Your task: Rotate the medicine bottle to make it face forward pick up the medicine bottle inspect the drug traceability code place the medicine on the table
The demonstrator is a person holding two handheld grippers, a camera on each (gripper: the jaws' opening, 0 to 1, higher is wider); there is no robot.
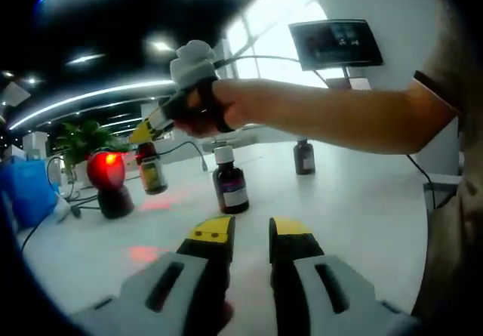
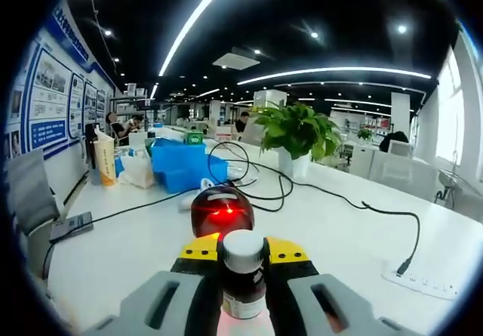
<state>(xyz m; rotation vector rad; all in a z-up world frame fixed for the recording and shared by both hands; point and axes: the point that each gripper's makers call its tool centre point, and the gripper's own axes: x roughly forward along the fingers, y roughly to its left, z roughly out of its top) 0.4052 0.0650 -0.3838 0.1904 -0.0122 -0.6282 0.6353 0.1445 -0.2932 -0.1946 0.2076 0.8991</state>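
right gripper clamping bottle by neck, holding it before glowing red scanner. left gripper hanging narrowly parted above white table, gripping nothing.

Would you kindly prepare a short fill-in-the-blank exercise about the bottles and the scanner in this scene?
1. The right gripper is shut on a ____ bottle.
2. The scanner behind it glows ____.
3. Its cap is ____.
4. The left gripper has ____ jaws, holding nothing.

Missing words: medicine; red; white; open
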